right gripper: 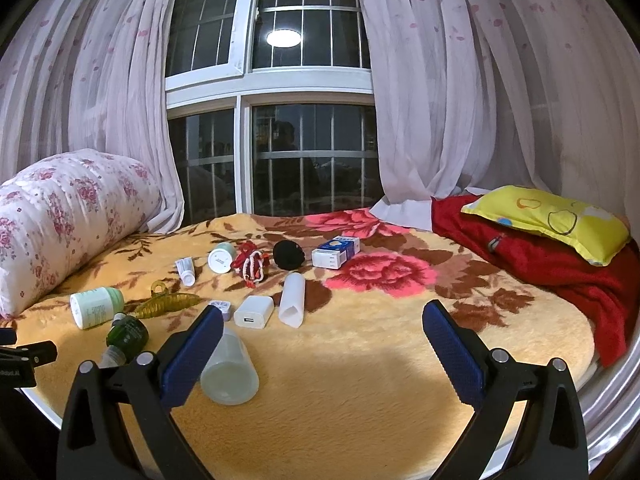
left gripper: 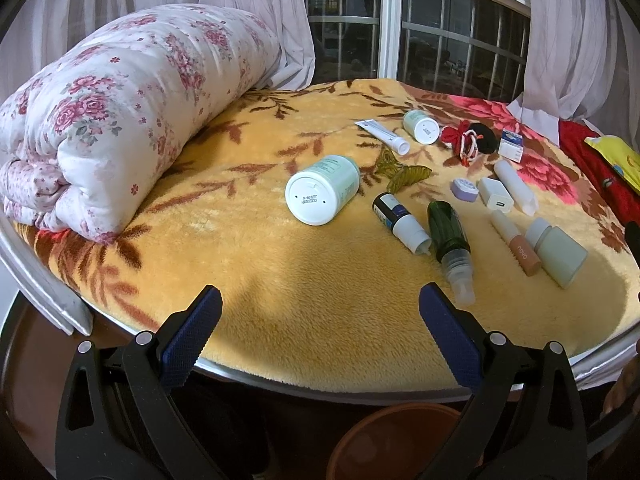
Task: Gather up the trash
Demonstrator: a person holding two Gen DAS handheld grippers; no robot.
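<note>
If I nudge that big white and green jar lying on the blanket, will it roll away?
The big jar lies on its side and looks round, so it may roll sideways. The plush blanket would probably slow it. Its smooth plastic wall might slip between open fingers.

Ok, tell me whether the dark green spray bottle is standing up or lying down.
Lying down. The green spray bottle rests on its side on the yellow blanket, its clear cap pointing toward the bed's near edge.

Blanket [left gripper: 320, 300]: plush, matt fleece cloth. Rolled quilt [left gripper: 120, 120]: smooth printed cotton-like cloth. Green bottle [left gripper: 446, 226]: glossy translucent plastic. White jar [left gripper: 320, 190]: smooth matt plastic. Box [right gripper: 335, 253]: printed paper card. Curtains [right gripper: 460, 100]: sheer cloth.
</note>
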